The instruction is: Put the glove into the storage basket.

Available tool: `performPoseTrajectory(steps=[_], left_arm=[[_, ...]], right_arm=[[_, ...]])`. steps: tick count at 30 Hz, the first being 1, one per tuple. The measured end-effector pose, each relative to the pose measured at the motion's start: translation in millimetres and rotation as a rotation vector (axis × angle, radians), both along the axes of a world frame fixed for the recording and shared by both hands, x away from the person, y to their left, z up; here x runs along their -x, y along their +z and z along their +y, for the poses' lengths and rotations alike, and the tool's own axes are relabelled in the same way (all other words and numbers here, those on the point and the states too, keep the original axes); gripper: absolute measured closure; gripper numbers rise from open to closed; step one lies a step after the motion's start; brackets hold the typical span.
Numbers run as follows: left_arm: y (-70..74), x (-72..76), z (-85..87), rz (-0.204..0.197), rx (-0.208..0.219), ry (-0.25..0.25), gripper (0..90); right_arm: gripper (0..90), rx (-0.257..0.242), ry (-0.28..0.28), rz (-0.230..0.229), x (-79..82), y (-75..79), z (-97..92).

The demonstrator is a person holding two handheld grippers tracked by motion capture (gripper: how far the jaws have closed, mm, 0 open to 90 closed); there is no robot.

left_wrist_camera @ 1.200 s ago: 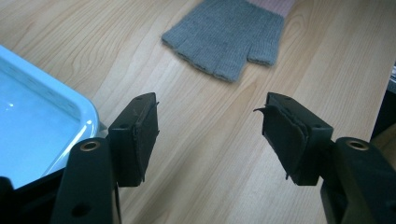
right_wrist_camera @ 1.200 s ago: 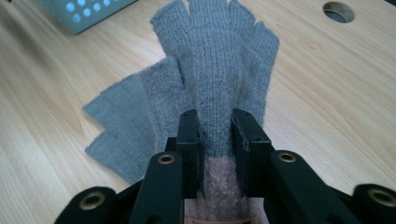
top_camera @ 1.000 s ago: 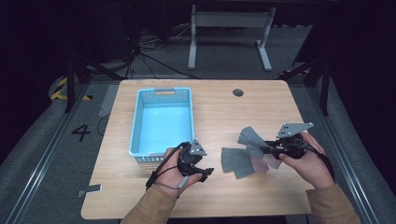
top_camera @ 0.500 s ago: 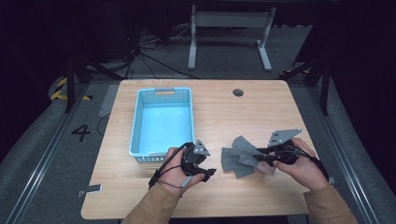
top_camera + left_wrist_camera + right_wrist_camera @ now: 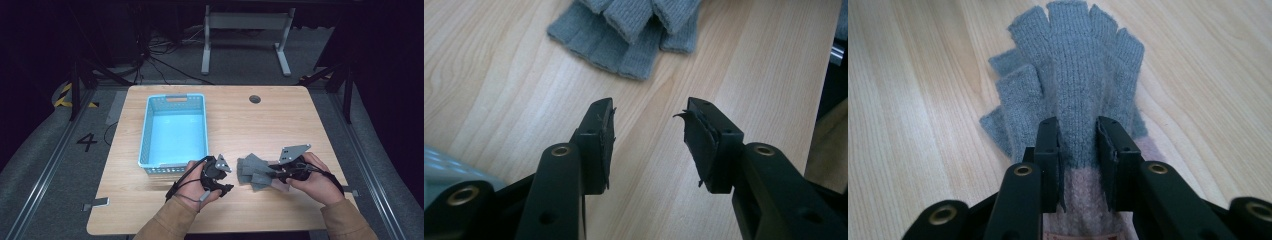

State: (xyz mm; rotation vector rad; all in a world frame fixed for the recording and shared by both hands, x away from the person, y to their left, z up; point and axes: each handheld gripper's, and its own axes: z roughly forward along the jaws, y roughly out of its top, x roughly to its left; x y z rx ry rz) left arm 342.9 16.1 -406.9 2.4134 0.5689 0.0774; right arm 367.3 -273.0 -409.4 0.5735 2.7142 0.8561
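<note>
Two grey fingerless gloves [image 5: 252, 171] lie overlapped on the wooden table between my two grippers. In the right gripper view my right gripper [image 5: 1078, 125] is shut on the upper glove [image 5: 1073, 60], pinching it where the grey knit meets its pink cuff; the second glove [image 5: 998, 127] pokes out underneath on the left. My left gripper [image 5: 649, 112] is open above bare wood just short of the gloves [image 5: 624, 30]. Its jaws have just been closing, with nothing between them. In the high view the left gripper [image 5: 229, 176] sits left of the pile and the right gripper [image 5: 272, 172] at its right edge.
A light blue plastic basket [image 5: 147, 130] stands on the left half of the table, its near corner [image 5: 439, 165] right by my left gripper. A round cable hole [image 5: 255, 99] marks the far side of the table. Dark floor and a metal stand lie beyond.
My right hand has come down and leftward, bringing its glove onto the other one on the table. The left hand has stayed in place.
</note>
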Motion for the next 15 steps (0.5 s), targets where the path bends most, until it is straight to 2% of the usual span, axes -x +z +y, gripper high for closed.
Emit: performPoseTrajectory(steps=[6,10,11,13,14,15], left_arm=[[-4.0,-0.7,-4.3,0.001,-0.004,-0.012,60.2],[-5.4,-1.5,-5.5,0.017,-0.001,-0.01,62.3],[-6.4,-1.9,-6.9,0.02,0.001,-0.012,62.8],[-7.1,-2.1,-7.8,0.024,-0.002,-0.018,62.8],[-7.6,-2.0,-8.4,0.026,-0.002,-0.017,62.6],[-7.9,-2.1,-9.0,0.03,-0.005,-0.019,62.2]], right_arm=[[72.3,0.009,0.007,0.011,0.1,-7.2,3.1],[68.8,0.015,0.008,0.016,0.4,-12.7,4.8],[63.3,0.012,0.008,0.009,0.9,-13.6,5.2],[60.2,0.006,0.006,0.007,1.1,-13.8,5.1],[58.5,-0.011,-0.005,0.007,1.8,-13.4,4.5],[52.3,-0.028,-0.021,-0.003,2.6,-11.7,3.0]])
